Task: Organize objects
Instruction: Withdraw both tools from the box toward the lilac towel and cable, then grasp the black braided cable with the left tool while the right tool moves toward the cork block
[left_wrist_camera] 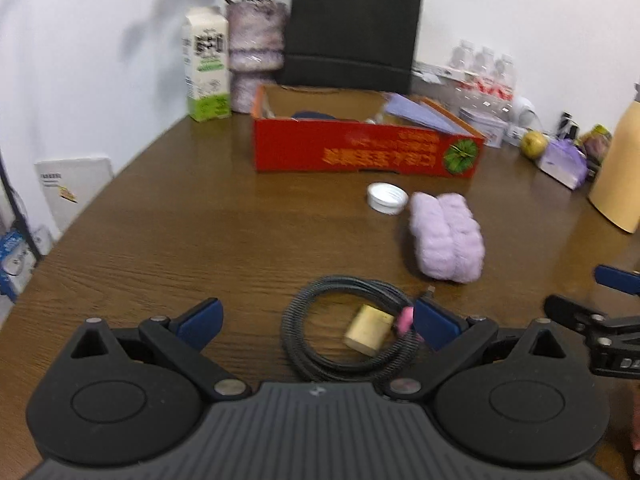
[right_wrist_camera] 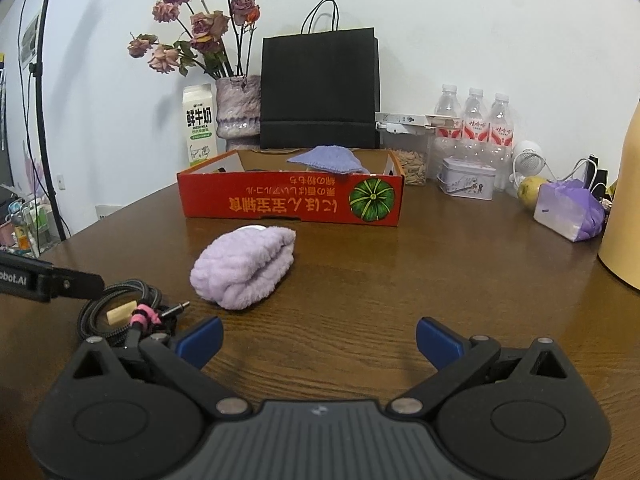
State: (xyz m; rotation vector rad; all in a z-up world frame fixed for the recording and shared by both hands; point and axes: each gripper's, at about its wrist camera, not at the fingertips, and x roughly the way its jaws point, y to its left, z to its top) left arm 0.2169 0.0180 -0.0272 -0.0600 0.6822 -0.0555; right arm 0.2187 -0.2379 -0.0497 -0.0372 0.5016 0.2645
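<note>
The left claw [left_wrist_camera: 316,320] hangs low over the brown table [left_wrist_camera: 160,240] with its blue-tipped jaws spread wide and nothing between them. Just ahead of it, toward its right finger, lies a coiled black cable [left_wrist_camera: 320,328] bound with a pink tie [left_wrist_camera: 406,318]; a small pale yellow block [left_wrist_camera: 368,328] sits inside the coil. The cable's plug end pokes out just beyond the tie.

The right claw [right_wrist_camera: 318,338] is also wide open and empty, over bare wood, with the same cable [right_wrist_camera: 116,304] off to its left.

Farther ahead of the left claw and to its right rests a folded lilac towel [left_wrist_camera: 444,238]; from the right claw it lies ahead and slightly left [right_wrist_camera: 244,268]. Touching the towel's far end is a white lid [left_wrist_camera: 386,197].

Beyond these stands a shallow red cardboard box [right_wrist_camera: 288,200], open on top, with printing and a green pumpkin picture on its near wall. Inside it a purple knitted cloth [right_wrist_camera: 326,158] leans up over the rim at the right, and something dark blue [left_wrist_camera: 312,114] lies low at the middle, too hidden to identify.

Behind the box stand a milk carton [right_wrist_camera: 198,124], a vase of dried roses [right_wrist_camera: 236,106] and a black paper bag [right_wrist_camera: 320,88]. Right of the box are a clear container of seeds [right_wrist_camera: 412,166], a small tin [right_wrist_camera: 466,178] and water bottles [right_wrist_camera: 474,118].
</note>
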